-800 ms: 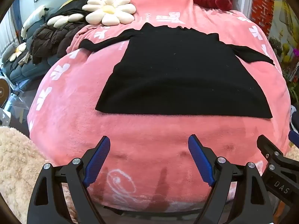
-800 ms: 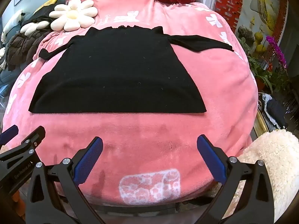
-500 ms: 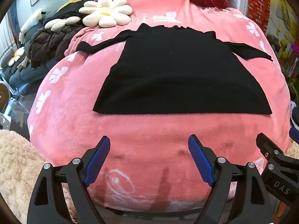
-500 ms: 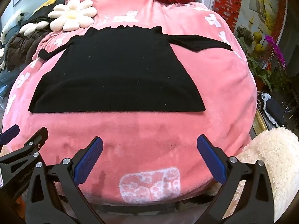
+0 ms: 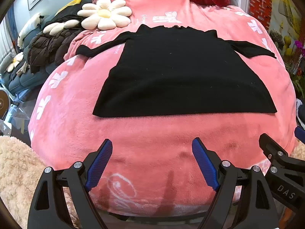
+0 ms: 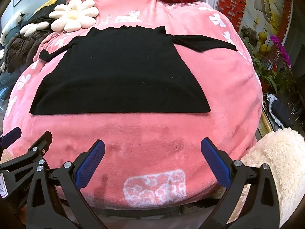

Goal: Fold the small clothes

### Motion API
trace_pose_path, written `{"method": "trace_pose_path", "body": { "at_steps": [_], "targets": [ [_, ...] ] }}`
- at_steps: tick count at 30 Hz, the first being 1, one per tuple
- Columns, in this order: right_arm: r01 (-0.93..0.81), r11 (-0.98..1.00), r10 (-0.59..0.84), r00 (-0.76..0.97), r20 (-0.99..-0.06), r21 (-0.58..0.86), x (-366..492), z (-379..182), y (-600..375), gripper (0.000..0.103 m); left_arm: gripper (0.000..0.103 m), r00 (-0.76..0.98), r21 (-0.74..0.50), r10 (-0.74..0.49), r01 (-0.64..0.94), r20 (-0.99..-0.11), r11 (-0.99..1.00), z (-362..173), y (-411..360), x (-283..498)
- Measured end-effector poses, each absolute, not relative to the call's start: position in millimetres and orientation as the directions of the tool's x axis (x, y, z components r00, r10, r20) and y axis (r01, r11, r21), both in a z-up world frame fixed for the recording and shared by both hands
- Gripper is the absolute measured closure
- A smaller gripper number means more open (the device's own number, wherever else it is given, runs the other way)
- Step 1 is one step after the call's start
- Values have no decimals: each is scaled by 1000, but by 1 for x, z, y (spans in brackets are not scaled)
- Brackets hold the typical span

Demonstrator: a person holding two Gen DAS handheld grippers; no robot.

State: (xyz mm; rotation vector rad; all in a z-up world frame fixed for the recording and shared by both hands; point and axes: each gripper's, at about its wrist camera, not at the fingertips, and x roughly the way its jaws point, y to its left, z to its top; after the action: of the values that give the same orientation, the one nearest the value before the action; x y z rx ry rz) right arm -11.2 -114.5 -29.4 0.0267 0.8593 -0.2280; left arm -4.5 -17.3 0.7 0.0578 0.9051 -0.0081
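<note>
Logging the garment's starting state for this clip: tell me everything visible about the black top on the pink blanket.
The black top is a plain long-sleeved garment of soft, slightly fuzzy fabric with small lint specks. It lies flat and unfolded on the pink blanket, straight hem nearest the cameras, gathered neckline at the far end. Both sleeves spread sideways: the left one is narrow and a little bunched at its cuff, the right one lies flatter. Only the blanket touches it; neither tool does.

Left gripper (image 5: 152,150) and right gripper (image 6: 152,150) side by side, both tilted downward, blue-padded fingers (image 5: 99,164) spread wide, nothing between them.
</note>
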Motion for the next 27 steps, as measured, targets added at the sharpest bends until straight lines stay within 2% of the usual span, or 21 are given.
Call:
{"method": "trace_pose_path", "body": {
  "at_steps": [27],
  "targets": [
    [206,976,-190,631,-752,-74,-11,-30,-113,5,21,619,50,20,32,-785,998,0,-17,-5]
  ]
}}
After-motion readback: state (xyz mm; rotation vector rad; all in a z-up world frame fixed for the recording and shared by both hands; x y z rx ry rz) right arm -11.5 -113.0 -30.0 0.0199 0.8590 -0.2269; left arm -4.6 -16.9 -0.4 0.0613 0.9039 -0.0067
